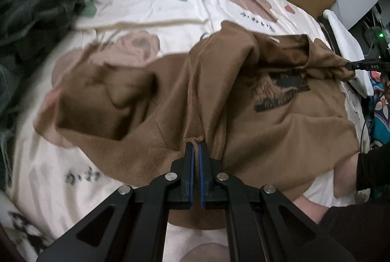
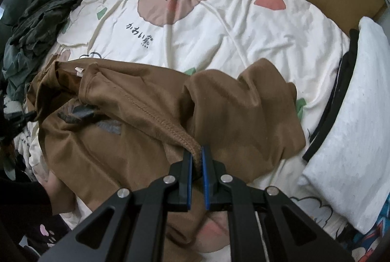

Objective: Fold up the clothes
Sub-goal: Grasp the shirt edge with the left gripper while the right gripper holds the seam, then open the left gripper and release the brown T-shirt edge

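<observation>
On a bed [image 2: 219, 25] spread with a bear-print cover, a brown T-shirt [image 1: 243, 116] lies rumpled and partly doubled over, its printed front up and its neck opening gaping toward the far side. At far left a heap of dark green clothes [image 1: 36, 8] sits apart from it. The left gripper [image 1: 196, 152] has its fingers [image 1: 188, 164] pressed together on a stitched edge of the shirt near the sleeve [image 1: 102, 96], which hangs blurred in the left wrist view (a sign of motion, most likely). Further right, the right gripper [image 2: 197, 157] pinches another hemmed edge between its fingers [image 2: 187, 172], the cloth rising in a ridge toward the collar [image 2: 73, 77]. At far right a folded white garment [image 2: 353, 128] rests at the bed's edge.

With both edges held and the cloth slack between them, the step in hand looks like either spreading the shirt flat or carrying a fold across; the pictures fit both. Either way, the next move calls for even tension between the two grips, so the fabric does not bunch.
</observation>
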A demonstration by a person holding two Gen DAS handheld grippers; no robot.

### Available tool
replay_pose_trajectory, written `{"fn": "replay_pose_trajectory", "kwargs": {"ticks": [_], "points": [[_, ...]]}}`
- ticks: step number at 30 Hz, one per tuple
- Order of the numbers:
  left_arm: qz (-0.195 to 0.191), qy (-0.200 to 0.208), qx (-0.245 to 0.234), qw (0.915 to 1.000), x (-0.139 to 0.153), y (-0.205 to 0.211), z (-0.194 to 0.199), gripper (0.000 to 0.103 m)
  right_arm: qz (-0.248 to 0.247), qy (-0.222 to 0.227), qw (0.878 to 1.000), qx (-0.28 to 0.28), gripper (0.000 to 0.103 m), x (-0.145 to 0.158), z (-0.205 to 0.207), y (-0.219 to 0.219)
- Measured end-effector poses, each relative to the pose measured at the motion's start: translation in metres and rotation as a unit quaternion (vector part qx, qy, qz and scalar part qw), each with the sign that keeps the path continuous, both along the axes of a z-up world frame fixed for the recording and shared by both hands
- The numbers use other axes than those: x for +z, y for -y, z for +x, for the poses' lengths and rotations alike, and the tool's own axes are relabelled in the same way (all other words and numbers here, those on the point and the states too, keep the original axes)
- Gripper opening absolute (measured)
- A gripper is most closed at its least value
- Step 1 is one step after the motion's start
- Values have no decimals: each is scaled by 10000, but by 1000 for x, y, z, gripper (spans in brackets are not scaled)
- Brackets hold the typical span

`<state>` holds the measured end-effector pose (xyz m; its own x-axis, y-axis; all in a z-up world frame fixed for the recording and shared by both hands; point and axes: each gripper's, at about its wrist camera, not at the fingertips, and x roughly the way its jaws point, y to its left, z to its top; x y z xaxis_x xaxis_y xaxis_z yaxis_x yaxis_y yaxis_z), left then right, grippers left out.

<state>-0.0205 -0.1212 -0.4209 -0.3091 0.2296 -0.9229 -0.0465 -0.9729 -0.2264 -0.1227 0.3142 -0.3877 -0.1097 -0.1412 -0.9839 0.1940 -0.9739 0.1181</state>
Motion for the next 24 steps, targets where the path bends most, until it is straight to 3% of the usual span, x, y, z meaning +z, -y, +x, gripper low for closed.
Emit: {"fn": "replay_pose_trajectory", "kwargs": {"ticks": [7,21,23,24], "points": [[202,166,11,9997,-8,1,7,3,80,187,9998,-10,6,-10,5,3],[171,300,107,9993,27,25,0,5,129,242,9996,29,7,-15,3,6],[223,277,163,9992,29,30,-3,8,112,248,9996,20,7,-16,4,5],[247,259,181,9992,30,32,-5,20,101,248,9996,12,7,-16,4,5]]}}
